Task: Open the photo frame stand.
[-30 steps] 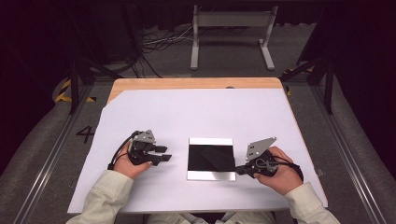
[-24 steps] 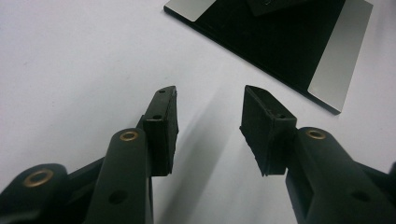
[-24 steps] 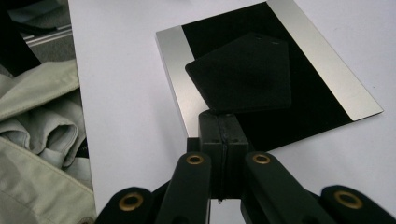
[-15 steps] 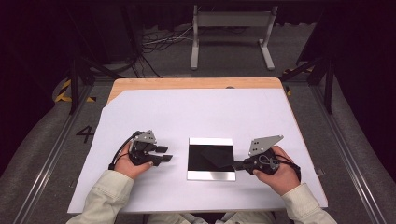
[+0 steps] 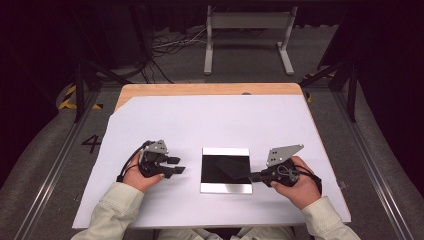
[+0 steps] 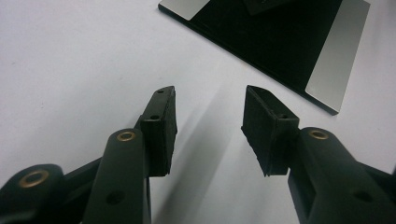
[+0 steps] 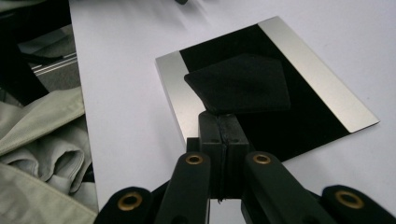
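A flat square plate, black with a silver strip along two opposite edges, lies on the white sheet between both hands. On it rests a black cloth piece with angled corners. My right gripper comes in from the plate's right side and is shut on the near corner of that cloth. The right gripper view shows the closed jaws of this gripper pinching the cloth above the plate. My left gripper rests left of the plate, open with nothing between its fingers. In the left gripper view its spread jaws point toward the plate.
The white sheet covers most of a wooden table. Beyond the table's far edge stands a grey metal frame amid floor cables. A pale sleeve lies beside the right gripper.
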A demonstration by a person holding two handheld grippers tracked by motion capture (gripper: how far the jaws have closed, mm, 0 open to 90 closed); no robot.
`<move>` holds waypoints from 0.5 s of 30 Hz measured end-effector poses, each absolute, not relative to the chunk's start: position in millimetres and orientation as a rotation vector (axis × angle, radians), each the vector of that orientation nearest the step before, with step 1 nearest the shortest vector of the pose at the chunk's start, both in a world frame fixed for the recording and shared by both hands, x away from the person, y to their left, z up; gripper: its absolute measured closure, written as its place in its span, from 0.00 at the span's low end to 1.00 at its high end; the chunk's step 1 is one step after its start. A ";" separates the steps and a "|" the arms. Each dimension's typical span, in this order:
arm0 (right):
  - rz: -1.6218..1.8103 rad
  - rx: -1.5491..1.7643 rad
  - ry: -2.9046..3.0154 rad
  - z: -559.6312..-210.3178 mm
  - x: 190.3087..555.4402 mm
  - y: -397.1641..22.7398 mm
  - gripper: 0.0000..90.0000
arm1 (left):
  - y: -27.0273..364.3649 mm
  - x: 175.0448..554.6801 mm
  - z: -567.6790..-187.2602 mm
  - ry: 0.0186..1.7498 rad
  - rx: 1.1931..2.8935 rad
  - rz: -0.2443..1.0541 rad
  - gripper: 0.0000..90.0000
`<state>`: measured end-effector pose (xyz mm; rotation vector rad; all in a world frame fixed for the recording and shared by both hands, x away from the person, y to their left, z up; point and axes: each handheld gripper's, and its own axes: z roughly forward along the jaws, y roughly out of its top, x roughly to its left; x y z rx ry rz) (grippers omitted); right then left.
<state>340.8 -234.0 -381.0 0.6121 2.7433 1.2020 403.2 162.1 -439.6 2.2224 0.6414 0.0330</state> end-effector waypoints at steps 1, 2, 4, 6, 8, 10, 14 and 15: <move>1.195 0.611 2.749 -380.7 341.1 -234.5 0.99 | 162.2 403.2 -439.5 0.642 2.223 0.034 0.62; 1.187 0.608 2.751 -380.2 341.3 -235.4 0.99 | 162.3 403.3 -439.4 0.643 2.222 0.034 0.62; 1.180 0.606 2.755 -378.8 341.2 -237.7 0.99 | 162.4 403.5 -439.5 0.642 2.220 0.035 0.62; 1.174 0.606 2.758 -378.3 341.1 -238.6 0.99 | 162.4 403.6 -439.6 0.642 2.220 0.035 0.62; 1.166 0.609 2.761 -377.1 341.2 -240.4 0.98 | 162.4 403.6 -439.6 0.641 2.223 0.034 0.62; 1.169 0.615 2.762 -376.2 341.6 -242.0 0.97 | 162.5 403.6 -439.5 0.641 2.222 0.036 0.62; 1.181 0.628 2.755 -373.2 341.8 -245.3 0.95 | 162.5 403.9 -439.7 0.641 2.221 0.034 0.62; 1.183 0.633 2.752 -372.4 341.7 -246.0 0.94 | 162.4 403.5 -439.8 0.647 2.220 0.031 0.62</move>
